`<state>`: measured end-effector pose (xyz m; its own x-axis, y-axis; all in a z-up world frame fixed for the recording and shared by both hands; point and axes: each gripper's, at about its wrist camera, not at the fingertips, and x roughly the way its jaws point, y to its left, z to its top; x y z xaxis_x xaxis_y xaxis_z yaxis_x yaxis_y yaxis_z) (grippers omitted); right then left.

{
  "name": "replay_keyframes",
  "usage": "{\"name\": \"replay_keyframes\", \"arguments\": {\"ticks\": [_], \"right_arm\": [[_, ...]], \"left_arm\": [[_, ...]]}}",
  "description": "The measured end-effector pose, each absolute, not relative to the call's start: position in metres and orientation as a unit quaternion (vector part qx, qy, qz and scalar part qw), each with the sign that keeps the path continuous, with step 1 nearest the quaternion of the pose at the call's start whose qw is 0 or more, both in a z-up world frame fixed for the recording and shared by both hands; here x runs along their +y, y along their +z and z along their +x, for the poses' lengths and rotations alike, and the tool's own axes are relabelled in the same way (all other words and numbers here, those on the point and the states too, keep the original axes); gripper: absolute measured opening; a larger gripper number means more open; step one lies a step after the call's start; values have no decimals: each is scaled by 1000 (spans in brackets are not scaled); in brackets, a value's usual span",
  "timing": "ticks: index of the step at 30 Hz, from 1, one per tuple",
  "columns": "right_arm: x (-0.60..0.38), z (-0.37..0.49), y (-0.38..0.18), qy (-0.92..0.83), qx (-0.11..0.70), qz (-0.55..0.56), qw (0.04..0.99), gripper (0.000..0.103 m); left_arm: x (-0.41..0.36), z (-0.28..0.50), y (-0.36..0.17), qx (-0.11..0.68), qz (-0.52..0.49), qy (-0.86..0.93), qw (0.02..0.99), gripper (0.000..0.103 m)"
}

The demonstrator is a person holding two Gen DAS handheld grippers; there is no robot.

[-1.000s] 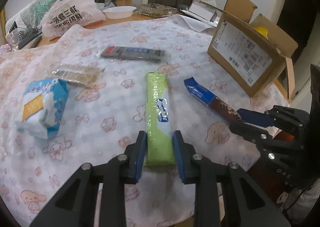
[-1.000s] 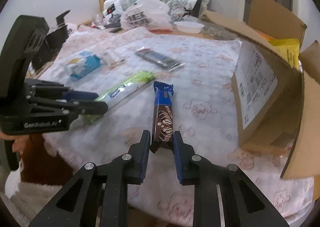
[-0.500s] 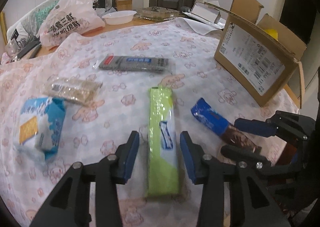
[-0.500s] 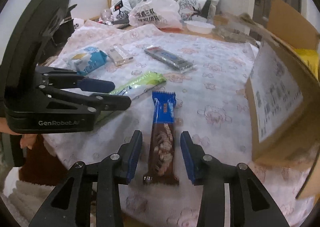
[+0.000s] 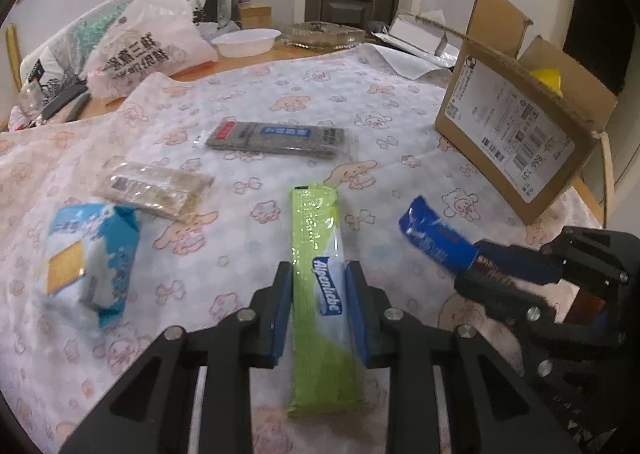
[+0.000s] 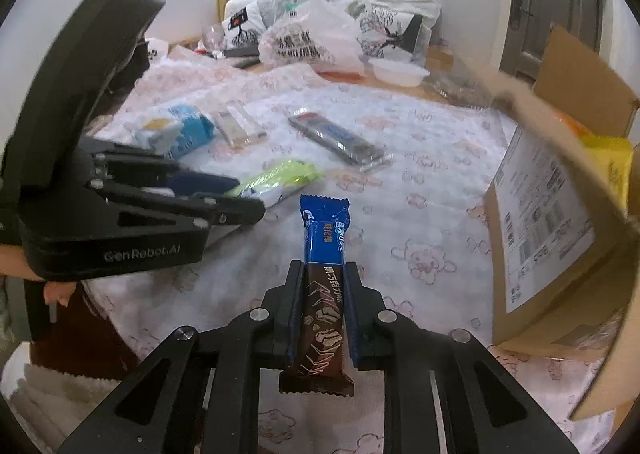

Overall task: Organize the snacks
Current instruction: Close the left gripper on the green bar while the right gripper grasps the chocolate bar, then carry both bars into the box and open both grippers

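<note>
On a table spread with a pink cartoon-print cloth, the left gripper is clamped on the green Alpenliebe pack near its middle, while the right gripper is pinched around the blue-and-brown chocolate bar, with the open cardboard box just to the right. Both wrappers look slick and project well past the pads, so either could sag or slide out on a quick swing, and the two grippers sit close enough to collide.
</note>
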<state>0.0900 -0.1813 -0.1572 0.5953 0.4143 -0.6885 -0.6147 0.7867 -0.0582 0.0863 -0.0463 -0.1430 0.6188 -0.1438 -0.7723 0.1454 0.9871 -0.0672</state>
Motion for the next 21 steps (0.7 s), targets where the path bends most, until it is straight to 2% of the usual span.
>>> {"name": "replay_keyframes", "arguments": {"ticks": [9,21], "right_arm": [[-169,65,-113,308,293,-150,893,14],[-183,60,-32,299,203,-134,923,14]], "left_arm": [[-31,49,-98,378,-12,-72,923,24],[-45,30,-1,284,-2,-91,954,24]]}}
